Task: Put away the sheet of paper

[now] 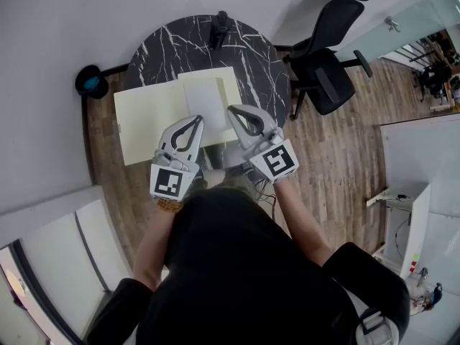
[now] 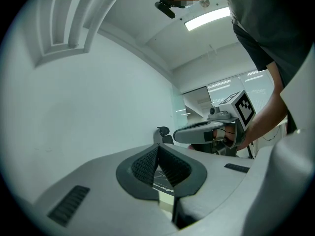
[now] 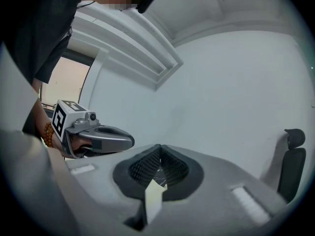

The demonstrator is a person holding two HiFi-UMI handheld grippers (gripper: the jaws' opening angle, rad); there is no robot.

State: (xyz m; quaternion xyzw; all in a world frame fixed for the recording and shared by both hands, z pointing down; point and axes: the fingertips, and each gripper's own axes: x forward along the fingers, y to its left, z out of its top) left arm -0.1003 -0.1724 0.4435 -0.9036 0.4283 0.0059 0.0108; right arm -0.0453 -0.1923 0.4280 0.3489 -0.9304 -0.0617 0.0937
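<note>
Pressed together, the left claw (image 1: 195, 120) and right claw (image 1: 232, 110) cover the near edge of the white sheet (image 1: 205, 98), flat on a folder (image 1: 147, 117)

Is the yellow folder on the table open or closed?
Open: the yellow folder lies spread in two panels, the white sheet on its right panel.

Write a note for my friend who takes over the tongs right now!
Left tongs: shut, nothing in them, over the near part of the sheet.
Right tongs: shut, nothing in them, at the sheet's right edge.
Sheet of paper: lies flat on the open yellow folder on the round table.
Done: nothing that shows yet.
Left: pick up the sheet and put it away, likely inside the folder.
</note>
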